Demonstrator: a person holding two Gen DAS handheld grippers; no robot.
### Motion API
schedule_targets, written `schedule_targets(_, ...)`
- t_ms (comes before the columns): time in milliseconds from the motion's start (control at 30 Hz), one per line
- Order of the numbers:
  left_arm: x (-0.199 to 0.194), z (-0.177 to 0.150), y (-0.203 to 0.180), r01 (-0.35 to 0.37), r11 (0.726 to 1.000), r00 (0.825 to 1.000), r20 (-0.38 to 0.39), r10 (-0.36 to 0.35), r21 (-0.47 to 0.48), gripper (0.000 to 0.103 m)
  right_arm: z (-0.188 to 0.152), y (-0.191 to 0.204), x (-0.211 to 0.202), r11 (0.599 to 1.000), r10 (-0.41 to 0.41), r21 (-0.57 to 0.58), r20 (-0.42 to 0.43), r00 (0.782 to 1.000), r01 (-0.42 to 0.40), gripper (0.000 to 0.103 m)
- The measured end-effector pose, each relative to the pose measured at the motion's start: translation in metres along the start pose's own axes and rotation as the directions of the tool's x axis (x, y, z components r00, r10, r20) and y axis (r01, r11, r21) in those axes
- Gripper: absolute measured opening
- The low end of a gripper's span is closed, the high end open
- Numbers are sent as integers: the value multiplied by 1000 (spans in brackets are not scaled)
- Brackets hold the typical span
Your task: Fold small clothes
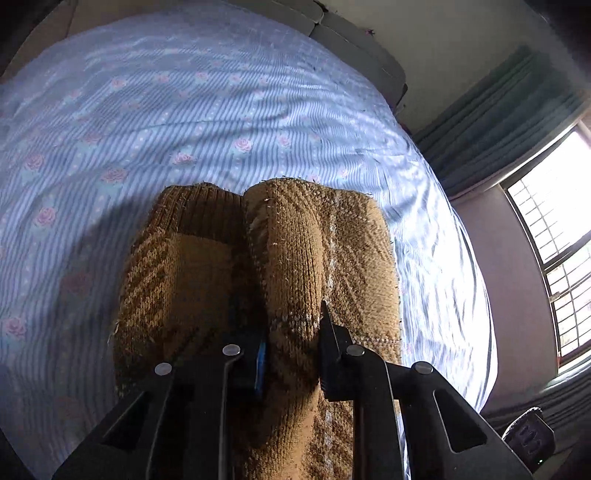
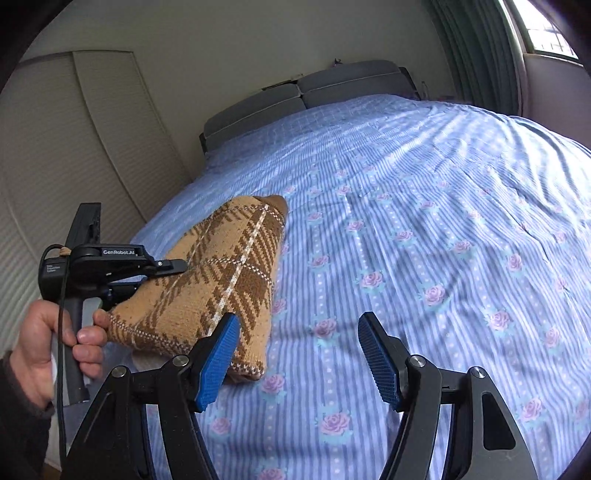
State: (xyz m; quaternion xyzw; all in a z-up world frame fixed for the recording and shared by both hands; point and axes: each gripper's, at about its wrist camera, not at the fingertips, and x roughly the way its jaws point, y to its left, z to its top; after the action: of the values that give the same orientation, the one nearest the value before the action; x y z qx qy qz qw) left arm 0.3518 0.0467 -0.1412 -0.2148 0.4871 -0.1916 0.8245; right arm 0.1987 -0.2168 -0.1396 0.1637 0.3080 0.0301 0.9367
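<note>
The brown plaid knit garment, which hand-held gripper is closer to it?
Left. The left hand-held gripper is clamped on the brown plaid knit garment; the right hand-held gripper hangs open beside it, holding nothing.

I see a bed covered by a blue striped sheet printed with rows of pink roses; it is lightly wrinkled, and bright bands of daylight fall across its far right part. At the head of the bed stand two grey padded headboard cushions, side by side and touching. Behind them rises a plain pale wall. Along the left edge of the bed I make out beige wardrobe doors with fine horizontal ribbing. On the opposite side hang teal curtains beside a barred window, very bright.
</note>
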Motion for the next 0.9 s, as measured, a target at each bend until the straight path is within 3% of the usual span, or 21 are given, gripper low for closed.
schedule_targets(267, -81, -25, -7, -67, 998, 982, 175, 63, 17, 20, 6, 3, -6, 1000, 9, 3, 23, 1000, -9, 67)
schedule_targets(467, -41, -37, 40, -93, 993, 990, 104, 100, -68, 21, -4, 15, 7, 999, 11, -31, -22, 1000, -12, 67)
schedule_targets(900, -19, -31, 42, -106, 994, 984, 144, 110, -31, 23, -44, 48, 42, 970, -2, -240, -162, 987, -38, 67)
